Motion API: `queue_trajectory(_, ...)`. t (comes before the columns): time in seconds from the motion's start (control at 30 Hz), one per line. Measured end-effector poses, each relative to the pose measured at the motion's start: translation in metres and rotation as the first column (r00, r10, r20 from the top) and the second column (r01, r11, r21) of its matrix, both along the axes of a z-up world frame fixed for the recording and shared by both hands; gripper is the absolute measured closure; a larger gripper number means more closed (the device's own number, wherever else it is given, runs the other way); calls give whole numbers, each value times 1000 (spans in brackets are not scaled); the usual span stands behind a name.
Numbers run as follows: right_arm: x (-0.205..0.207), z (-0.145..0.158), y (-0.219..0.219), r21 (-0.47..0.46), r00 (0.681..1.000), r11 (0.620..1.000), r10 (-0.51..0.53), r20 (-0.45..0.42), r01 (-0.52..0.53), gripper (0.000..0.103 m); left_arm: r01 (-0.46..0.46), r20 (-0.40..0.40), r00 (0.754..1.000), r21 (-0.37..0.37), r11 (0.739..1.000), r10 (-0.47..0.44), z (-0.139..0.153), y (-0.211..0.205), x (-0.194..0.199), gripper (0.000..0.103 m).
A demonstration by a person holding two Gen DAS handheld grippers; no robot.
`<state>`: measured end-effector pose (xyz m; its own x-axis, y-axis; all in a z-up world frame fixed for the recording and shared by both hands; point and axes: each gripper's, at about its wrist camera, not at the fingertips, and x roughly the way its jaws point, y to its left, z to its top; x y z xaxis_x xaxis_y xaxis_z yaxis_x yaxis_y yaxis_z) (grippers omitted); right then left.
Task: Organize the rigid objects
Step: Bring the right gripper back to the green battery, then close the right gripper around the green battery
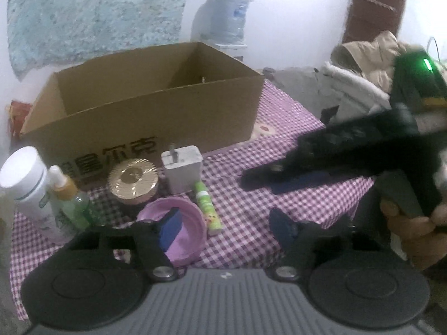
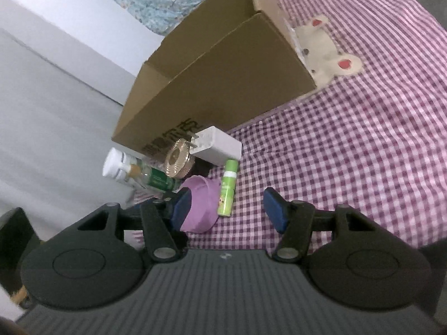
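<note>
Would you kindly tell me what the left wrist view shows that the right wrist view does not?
Only the left wrist view shows the right gripper from outside, the hand holding it, the water jug and the piled coats. Only the right wrist view shows the bear patch whole. Both show the cardboard box, white charger, gold lid, purple bowl and green tube.

The cardboard box (image 1: 145, 106) is matt brown corrugated board. The checked tablecloth (image 2: 349, 150) is soft woven cloth. The jar lid (image 1: 132, 180) shines with ribbed gold metal. The charger (image 1: 183, 170) and white bottle (image 1: 25, 178) are smooth plastic; the purple bowl (image 1: 190, 231) is matt plastic.
</note>
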<state>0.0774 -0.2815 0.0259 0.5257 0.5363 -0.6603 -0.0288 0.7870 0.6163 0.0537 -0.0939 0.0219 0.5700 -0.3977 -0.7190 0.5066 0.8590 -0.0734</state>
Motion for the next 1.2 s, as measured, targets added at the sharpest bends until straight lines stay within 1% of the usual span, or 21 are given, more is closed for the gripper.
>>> queue_trajectory(0.07, 9, -1, 14, -47, 1000, 999, 18, 13, -18, 49, 21, 11, 1000, 10, 1000, -22, -5, -4, -3, 43)
queue_trajectory(0.13, 15, -1, 26, -112, 999, 993, 34, 22, -32, 56, 42, 8, 999, 14, 999, -42, -9, -7, -5, 45)
queue_trajectory(0.17, 19, -2, 33, -146, 999, 988, 45, 25, -41, 58, 53, 8, 999, 17, 998, -53, -11, -8, -5, 45)
queue_trajectory(0.23, 27, -4, 41, -192, 998, 980, 63, 18, -58, 65, 64, 12, 998, 24, 998, -65, -14, -11, -6, 45)
queue_trajectory(0.3, 33, -6, 50, -232, 996, 969, 86, 6, -82, 67, 69, 14, 998, 33, 997, -69, -18, -12, -5, 45)
queue_trajectory(0.4, 44, -15, 60, -266, 994, 958, 107, -8, -106, 73, 71, 10, 997, 39, 997, -71, -24, -11, -4, 46)
queue_trajectory(0.53, 53, -19, 70, -299, 991, 945, 131, -25, -132, 78, 64, -4, 998, 33, 997, -64, -26, -9, -1, 50)
queue_trajectory(0.77, 60, -18, 86, -382, 986, 912, 165, 10, -149, 82, 54, -13, 998, 24, 998, -54, -28, -3, 0, 51)
queue_trajectory(1.0, 54, -20, 98, -467, 975, 867, 216, 44, -171, 83, 56, 10, 998, 41, 998, -56, -26, -9, -4, 51)
queue_trajectory(1.07, 49, -21, 94, -470, 976, 867, 210, 51, -162, 83, 62, 19, 998, 49, 997, -64, -25, -12, -6, 50)
queue_trajectory(1.2, 39, -20, 70, -450, 984, 884, 170, 57, -127, 83, 91, 10, 996, 62, 994, -91, -25, -23, -8, 49)
